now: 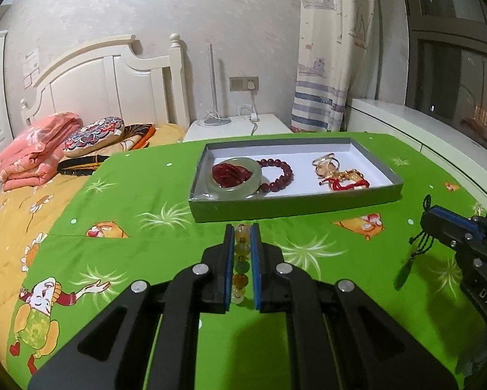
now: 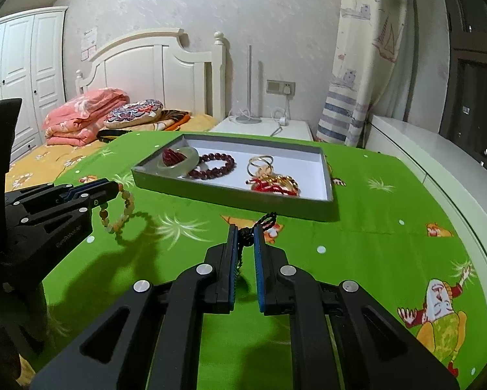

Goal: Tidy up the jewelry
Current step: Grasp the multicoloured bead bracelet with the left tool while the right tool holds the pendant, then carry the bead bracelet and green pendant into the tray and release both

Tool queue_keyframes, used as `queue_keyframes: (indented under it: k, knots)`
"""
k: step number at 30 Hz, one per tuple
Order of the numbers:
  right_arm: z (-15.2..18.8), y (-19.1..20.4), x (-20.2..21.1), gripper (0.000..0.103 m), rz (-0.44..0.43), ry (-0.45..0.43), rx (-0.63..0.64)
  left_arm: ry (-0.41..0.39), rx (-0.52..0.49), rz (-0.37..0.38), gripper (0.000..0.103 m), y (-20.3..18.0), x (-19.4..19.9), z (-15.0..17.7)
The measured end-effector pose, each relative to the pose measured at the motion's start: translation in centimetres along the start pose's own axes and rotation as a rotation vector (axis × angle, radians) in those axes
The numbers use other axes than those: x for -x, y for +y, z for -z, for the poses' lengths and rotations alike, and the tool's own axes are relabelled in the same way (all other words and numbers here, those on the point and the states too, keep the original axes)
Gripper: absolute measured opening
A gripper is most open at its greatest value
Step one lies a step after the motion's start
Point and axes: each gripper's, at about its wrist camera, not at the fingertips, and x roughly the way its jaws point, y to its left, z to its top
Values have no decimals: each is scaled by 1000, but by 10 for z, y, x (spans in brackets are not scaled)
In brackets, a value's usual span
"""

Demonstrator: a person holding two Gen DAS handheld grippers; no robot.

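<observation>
A: Noting the left gripper (image 1: 242, 227) first. Its blue-padded jaws are clamping a pale bead bracelet of yellow, amber and green stones (image 1: 240, 261); the string is running lengthwise down the slot between the pads. In the right wrist view the loop is hanging free off the tip, clear of the green cartoon-print cloth (image 2: 373, 227).

B: And the right gripper (image 2: 246, 227)?

A: Narrow too, pinching a black braided cord (image 2: 265, 222). The cord's knotted end is sticking out past the tips; from the left camera something dark is dangling under it, too blurred to name.

B: Where is the shallow grey cardboard tray with the white floor (image 1: 292, 206) lying?

A: Dead ahead of the left gripper, at twelve o'clock, its long side running nine to three across the approach. For the right gripper it is sitting at about eleven. Both look similarly near it.

B: Any free floor?

A: The jade-green bangle (image 1: 233, 191) with a dark red carved piece (image 1: 232, 173) inside and the dark red bead bracelet (image 1: 277, 175) are crowding the nine o'clock end; gold rings tangled with red cord (image 1: 337, 174) are at three. My guess is the bare gaps are between them and beyond the tangle.
</observation>
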Motion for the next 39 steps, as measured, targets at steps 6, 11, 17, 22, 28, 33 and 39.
queue_keyframes:
  k: [6, 11, 17, 22, 28, 33, 39]
  knots:
    - [-5, 2, -9, 11, 3, -12, 7, -10, 8, -7, 9, -1, -4, -4]
    - [-12, 1, -19, 11, 5, -24, 7, -9, 21, -15, 9, 1, -11, -8]
    - [-21, 4, -35, 11, 7, -6, 26, 0, 8, -45, 9, 0, -18, -14]
    - [-33, 2, -52, 11, 13, 5, 29, 8, 6, -51, 9, -2, -33, -27]
    - [-49, -3, -74, 11, 34, 3, 22, 1, 21, -41, 9, -7, -57, -51]
    - [-65, -8, -89, 11, 43, -2, 11, -20, 8, -40, 9, -14, -71, -70]
    - [-81, -12, -98, 11, 46, -14, 3, -40, 12, -33, 9, -16, -80, -94]
